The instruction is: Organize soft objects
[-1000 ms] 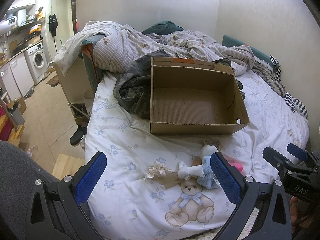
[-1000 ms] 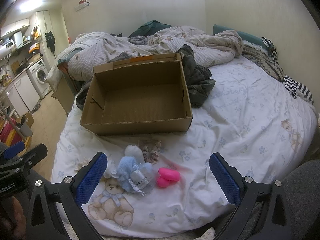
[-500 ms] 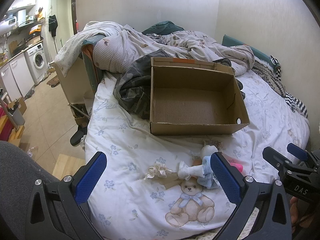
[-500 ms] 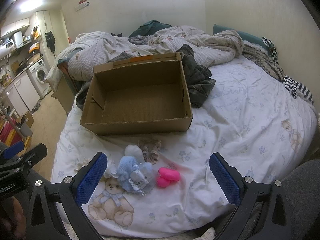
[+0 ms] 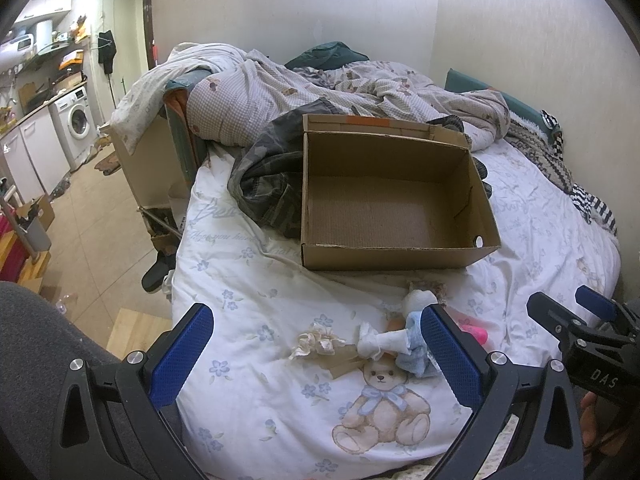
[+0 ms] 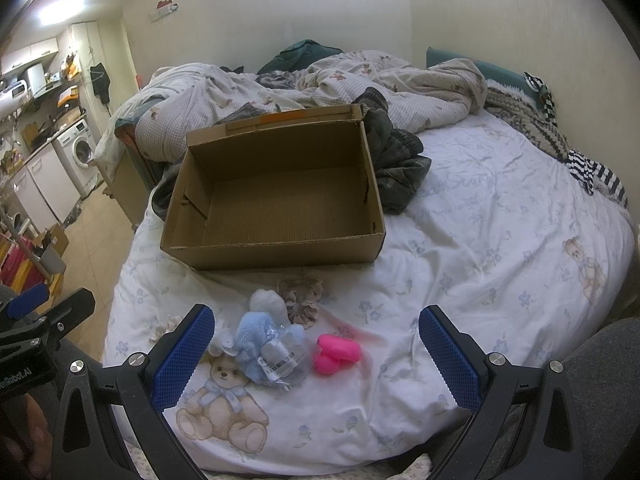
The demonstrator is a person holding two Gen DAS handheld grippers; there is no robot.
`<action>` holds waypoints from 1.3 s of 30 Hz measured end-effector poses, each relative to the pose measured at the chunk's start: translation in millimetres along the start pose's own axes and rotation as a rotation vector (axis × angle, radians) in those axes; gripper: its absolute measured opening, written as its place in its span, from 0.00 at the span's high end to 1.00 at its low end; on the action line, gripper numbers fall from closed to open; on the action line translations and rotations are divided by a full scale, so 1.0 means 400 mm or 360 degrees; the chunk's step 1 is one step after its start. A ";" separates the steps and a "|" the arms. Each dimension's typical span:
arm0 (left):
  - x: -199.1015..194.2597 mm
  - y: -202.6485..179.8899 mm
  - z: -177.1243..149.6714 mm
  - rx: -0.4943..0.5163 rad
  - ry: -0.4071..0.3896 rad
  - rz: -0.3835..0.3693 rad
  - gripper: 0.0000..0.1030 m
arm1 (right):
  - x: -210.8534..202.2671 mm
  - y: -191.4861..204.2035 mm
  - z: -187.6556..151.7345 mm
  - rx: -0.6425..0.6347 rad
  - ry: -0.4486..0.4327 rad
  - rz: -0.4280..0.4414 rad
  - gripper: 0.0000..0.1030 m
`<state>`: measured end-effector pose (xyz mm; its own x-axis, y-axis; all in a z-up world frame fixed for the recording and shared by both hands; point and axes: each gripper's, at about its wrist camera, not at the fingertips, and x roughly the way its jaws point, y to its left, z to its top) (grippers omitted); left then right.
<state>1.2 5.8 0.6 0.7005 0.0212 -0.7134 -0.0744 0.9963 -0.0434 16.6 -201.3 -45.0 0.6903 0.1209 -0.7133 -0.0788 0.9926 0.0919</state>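
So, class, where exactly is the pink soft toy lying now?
In the right wrist view, the pink soft toy lies on the bedsheet, right of the blue plush bundle, before the cardboard box.

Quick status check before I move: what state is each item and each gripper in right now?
cardboard box: open, empty, on the bed
blue plush toy: lying on the sheet, outside the box
pink soft item: on the sheet, untouched
scrunchie: on the sheet near the box
cream bow: on the sheet
left gripper: open, empty
right gripper: open, empty
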 end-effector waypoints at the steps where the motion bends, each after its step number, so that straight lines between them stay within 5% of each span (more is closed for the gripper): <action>1: 0.000 0.000 0.000 0.0000 0.0000 -0.0001 0.00 | 0.000 0.000 0.000 0.0000 0.0000 0.0000 0.00; 29: -0.007 0.003 0.007 0.0005 0.0016 0.0013 0.00 | 0.011 0.019 -0.001 0.0004 0.0024 0.0007 0.00; 39: 0.066 0.045 0.097 -0.0085 0.0296 0.0067 0.00 | 0.050 -0.035 0.075 0.0040 0.0245 0.0159 0.00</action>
<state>45.8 27.4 8.1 0.5528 0.0423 -0.8322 -0.1419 0.9889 -0.0440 53.1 -212.9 -39.7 0.5615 0.2201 -0.7977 -0.1220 0.9755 0.1833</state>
